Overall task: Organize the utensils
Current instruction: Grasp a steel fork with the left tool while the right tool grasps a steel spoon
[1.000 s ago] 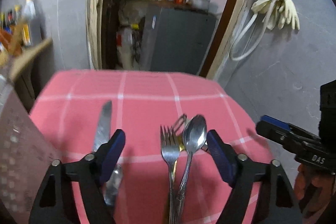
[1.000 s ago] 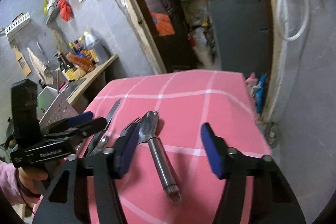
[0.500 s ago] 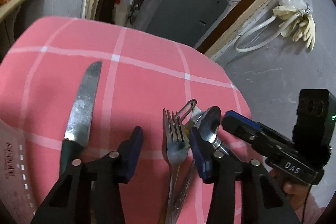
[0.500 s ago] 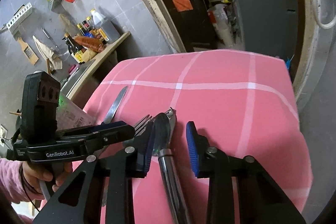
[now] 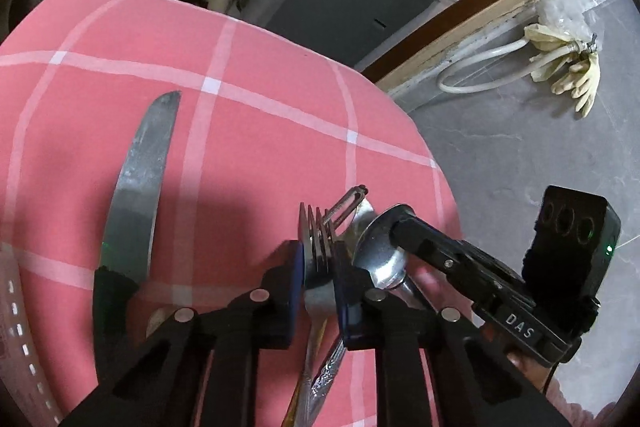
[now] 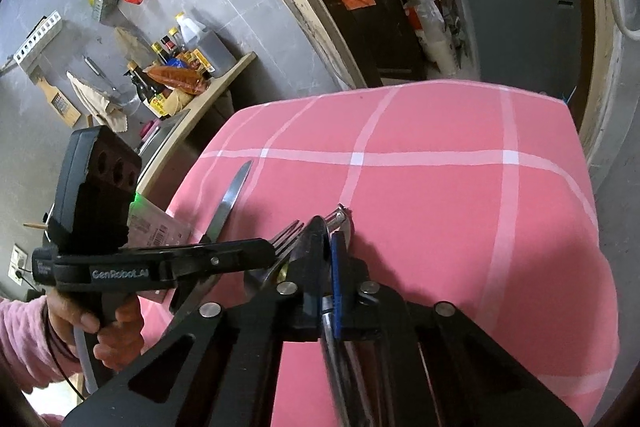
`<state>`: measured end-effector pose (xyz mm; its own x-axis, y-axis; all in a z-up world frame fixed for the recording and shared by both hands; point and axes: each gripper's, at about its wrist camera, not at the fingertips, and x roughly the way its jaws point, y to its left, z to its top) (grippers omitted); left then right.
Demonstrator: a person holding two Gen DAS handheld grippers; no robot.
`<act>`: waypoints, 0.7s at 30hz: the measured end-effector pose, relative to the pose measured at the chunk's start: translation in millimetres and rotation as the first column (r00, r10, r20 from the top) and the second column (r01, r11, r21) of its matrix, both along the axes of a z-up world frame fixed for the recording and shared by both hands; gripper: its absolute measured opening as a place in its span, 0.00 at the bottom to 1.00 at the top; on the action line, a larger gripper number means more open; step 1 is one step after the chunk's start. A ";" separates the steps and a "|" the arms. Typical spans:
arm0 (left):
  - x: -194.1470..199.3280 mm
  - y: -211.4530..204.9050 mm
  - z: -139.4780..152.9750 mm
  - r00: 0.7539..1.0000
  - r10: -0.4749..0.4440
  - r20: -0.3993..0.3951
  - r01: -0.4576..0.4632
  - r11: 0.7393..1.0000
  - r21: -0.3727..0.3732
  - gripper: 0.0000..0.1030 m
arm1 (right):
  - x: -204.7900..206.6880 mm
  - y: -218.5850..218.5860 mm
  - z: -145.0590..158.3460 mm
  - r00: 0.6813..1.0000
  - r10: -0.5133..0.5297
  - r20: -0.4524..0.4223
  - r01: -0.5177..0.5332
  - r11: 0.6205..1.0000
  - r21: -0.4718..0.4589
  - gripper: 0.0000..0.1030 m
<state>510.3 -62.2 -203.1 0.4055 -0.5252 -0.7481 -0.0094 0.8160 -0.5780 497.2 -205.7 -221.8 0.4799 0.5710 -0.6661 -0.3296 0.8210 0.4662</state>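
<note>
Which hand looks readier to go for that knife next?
Left. The knife lies free on the pink cloth, just beside the left gripper. But that gripper has just closed on the fork, so it must set it down first. The right gripper, clamped on the peeler, sits farther off.

"DAS" in white on body of right gripper [image 5: 394, 227], just right of fork [image 5: 316, 251]. "GenRobot.AI" on side of left gripper [image 6: 276, 251]. Barcode label left of knife [image 6: 230, 201] unreadable.
</note>
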 end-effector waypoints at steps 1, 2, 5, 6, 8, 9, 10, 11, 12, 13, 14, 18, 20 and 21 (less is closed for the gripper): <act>0.2 -1.3 1.6 1.000 -0.004 0.002 0.004 1.000 0.009 0.11 | -2.7 -1.3 2.1 1.000 -0.006 0.004 0.006 1.000 -0.003 0.02; -0.5 -2.6 3.5 1.000 -0.007 0.008 0.007 1.000 0.010 0.08 | -5.0 -6.7 4.0 1.000 -0.011 0.005 0.011 1.000 -0.001 0.02; -0.8 -2.4 10.0 1.000 -0.010 0.006 0.010 1.000 -0.011 0.05 | -14.3 -14.3 9.9 0.999 -0.036 0.004 0.036 0.999 0.008 0.02; -2.4 -3.1 12.0 1.000 -0.016 0.008 0.016 1.000 -0.009 0.04 | -17.9 -17.8 12.2 0.999 -0.045 0.004 0.045 0.999 0.013 0.02; -6.3 -4.5 14.9 0.999 -0.035 0.010 0.035 0.999 -0.004 0.04 | -25.6 -25.1 14.4 0.998 -0.059 0.006 0.059 0.998 0.018 0.02; -8.0 -6.6 15.9 0.999 -0.048 0.008 0.048 0.999 -0.004 0.03 | -30.6 -27.7 16.5 0.998 -0.069 0.006 0.069 0.997 0.018 0.02; -8.4 -8.2 16.8 0.998 -0.057 0.008 0.057 0.998 -0.001 0.03 | -34.1 -30.2 16.9 0.997 -0.075 0.005 0.075 0.997 0.019 0.02; -11.1 -11.9 18.3 0.997 -0.074 0.009 0.074 0.997 0.015 0.03 | -38.6 -33.0 17.8 0.997 -0.083 0.001 0.083 0.996 0.020 0.02; -12.0 -14.1 19.3 0.996 -0.087 0.009 0.086 0.996 0.027 0.03 | -42.6 -35.4 18.3 0.996 -0.090 -0.003 0.090 0.996 0.018 0.02; -12.9 -16.9 20.0 0.995 -0.103 0.006 0.102 0.994 0.039 0.03 | -46.3 -37.6 18.0 0.995 -0.096 -0.003 0.096 0.995 0.016 0.02; -13.5 -20.2 20.9 0.993 -0.120 0.003 0.119 0.992 0.049 0.03 | -51.0 -40.0 18.5 0.995 -0.104 -0.004 0.104 0.995 0.013 0.02; -11.5 -33.9 22.0 0.981 -0.194 -0.025 0.196 0.974 0.111 0.03 | -68.0 -47.1 20.1 0.991 -0.134 -0.009 0.134 0.991 0.009 0.02; -7.6 -41.7 25.2 0.972 -0.231 -0.035 0.234 0.960 0.157 0.04 | -74.1 -48.3 20.6 0.989 -0.146 -0.010 0.146 0.989 0.008 0.02; -5.8 -43.6 25.3 0.969 -0.243 -0.044 0.247 0.955 0.166 0.04 | -76.9 -49.5 20.8 0.988 -0.154 -0.012 0.154 0.988 0.007 0.02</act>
